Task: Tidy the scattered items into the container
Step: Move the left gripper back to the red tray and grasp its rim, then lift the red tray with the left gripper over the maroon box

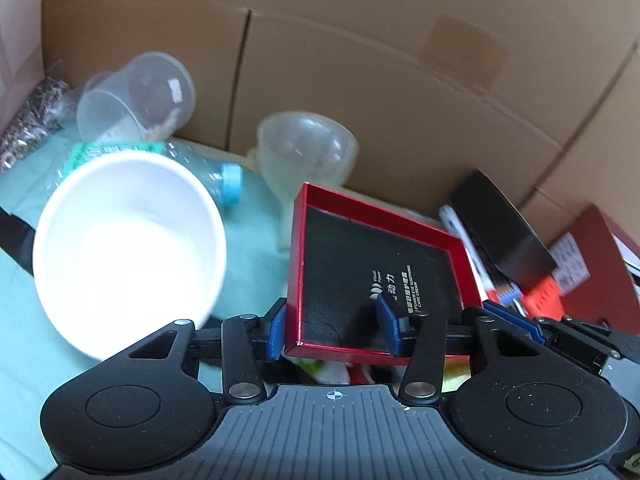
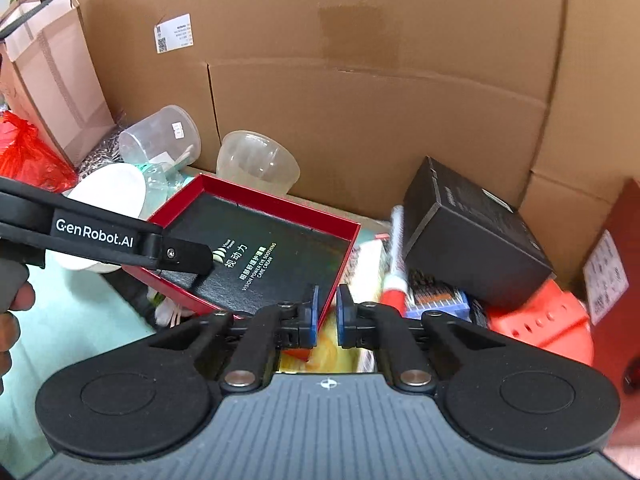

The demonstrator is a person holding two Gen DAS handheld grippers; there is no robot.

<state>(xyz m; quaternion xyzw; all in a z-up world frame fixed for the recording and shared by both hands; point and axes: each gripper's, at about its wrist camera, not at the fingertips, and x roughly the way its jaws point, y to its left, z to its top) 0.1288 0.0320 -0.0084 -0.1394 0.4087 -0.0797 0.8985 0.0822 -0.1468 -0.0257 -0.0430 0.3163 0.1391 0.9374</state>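
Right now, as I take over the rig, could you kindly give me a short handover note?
Left gripper: open, straddling the red tray's near-left corner, one finger inside.
Right gripper: almost shut at the tray's near-right corner; grip unclear.
The tray sits tilted over the pile by the cardboard box wall, near the white bowl, clear cups and black box.
Left to do: set the tray down, release; other strays are out of view.
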